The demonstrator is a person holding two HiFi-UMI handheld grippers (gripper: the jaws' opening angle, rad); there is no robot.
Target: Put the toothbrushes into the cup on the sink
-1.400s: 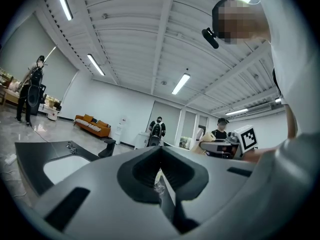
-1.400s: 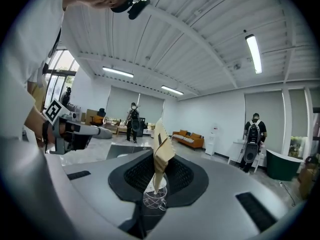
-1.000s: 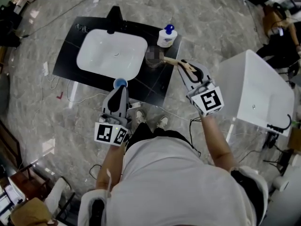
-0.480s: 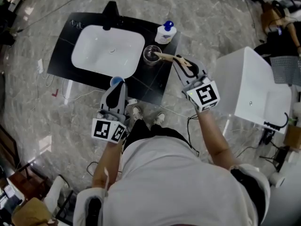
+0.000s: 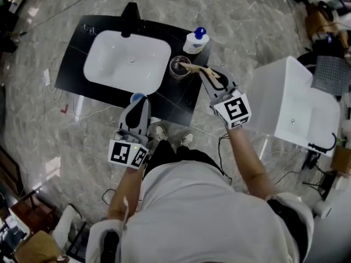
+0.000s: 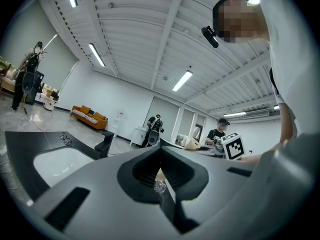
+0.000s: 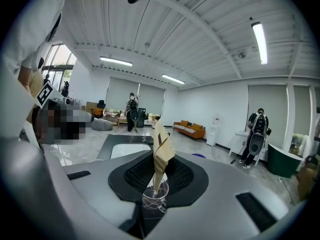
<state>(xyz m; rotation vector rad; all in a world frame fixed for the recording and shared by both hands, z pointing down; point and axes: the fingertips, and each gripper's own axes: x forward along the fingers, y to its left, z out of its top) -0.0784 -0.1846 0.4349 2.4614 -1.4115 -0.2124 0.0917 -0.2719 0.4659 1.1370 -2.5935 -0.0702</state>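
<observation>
A clear cup [image 5: 179, 68] stands on the black sink counter [image 5: 181, 100], right of the white basin [image 5: 127, 61]. My right gripper [image 5: 207, 73] is shut on a tan paper-wrapped toothbrush [image 5: 195, 68], and the toothbrush's far end reaches into the cup. In the right gripper view the toothbrush [image 7: 161, 151] stands up between the jaws with the cup [image 7: 155, 198] just below it. My left gripper [image 5: 137, 107] hovers at the counter's front edge, jaws together, and a small blue round thing [image 5: 138, 97] sits at its tip. The left gripper view shows the cup [image 6: 159, 186] small and far off.
A white soap bottle with a blue cap [image 5: 195, 41] stands behind the cup. A black faucet [image 5: 129, 14] rises at the back of the basin. A white tub [image 5: 299, 106] sits to the right on the marble floor. Cables trail on the floor around the counter.
My right gripper has carried the toothbrush left, from beside the cup to over it, so its end now sits in the cup. The left gripper has stayed put.
</observation>
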